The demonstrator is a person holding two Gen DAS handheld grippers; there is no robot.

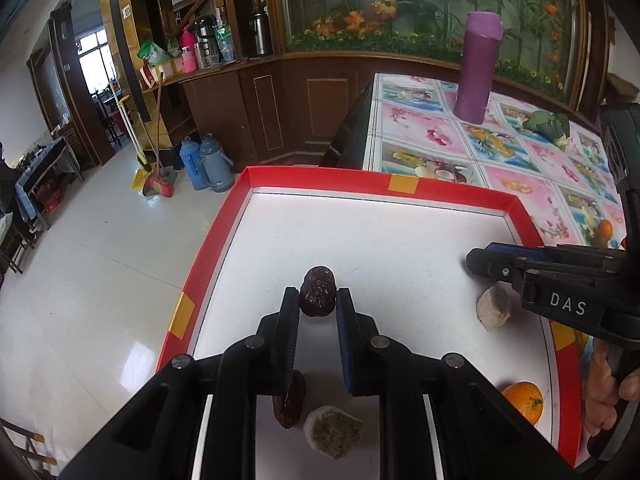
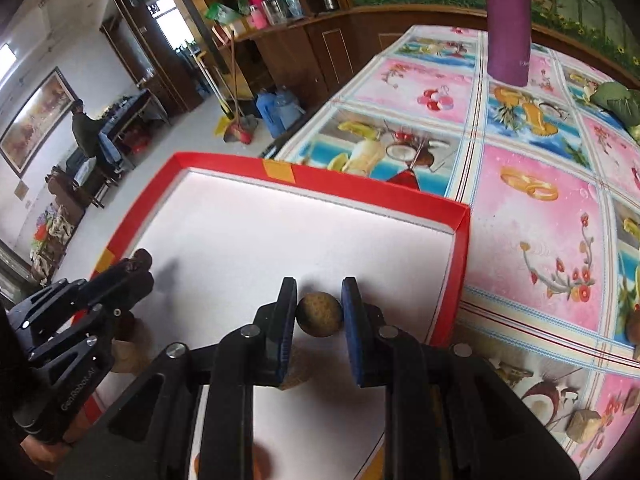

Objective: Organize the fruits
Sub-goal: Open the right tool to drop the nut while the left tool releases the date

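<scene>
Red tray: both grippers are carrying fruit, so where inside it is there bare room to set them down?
The far half of the red tray is bare white floor. The near end is crowded: a second red date, two pale lumps and an orange lie there.

— What lettering can you read from your left wrist view?

— One mark only: "DAS", white capitals on the black body of your right hand-held gripper, along the arm at your right edge of frame.

— From the right wrist view?

— "GenRobot.AI", pale print running lengthwise down the black body of your left hand-held gripper, low on your left side. The last letters sit near a bend and are harder to read.

— The purple bottle on the desk?

— A faint mark near its base in the right view, too small to read.

— The red tray?

— Orange tape patches, no print on them.
</scene>
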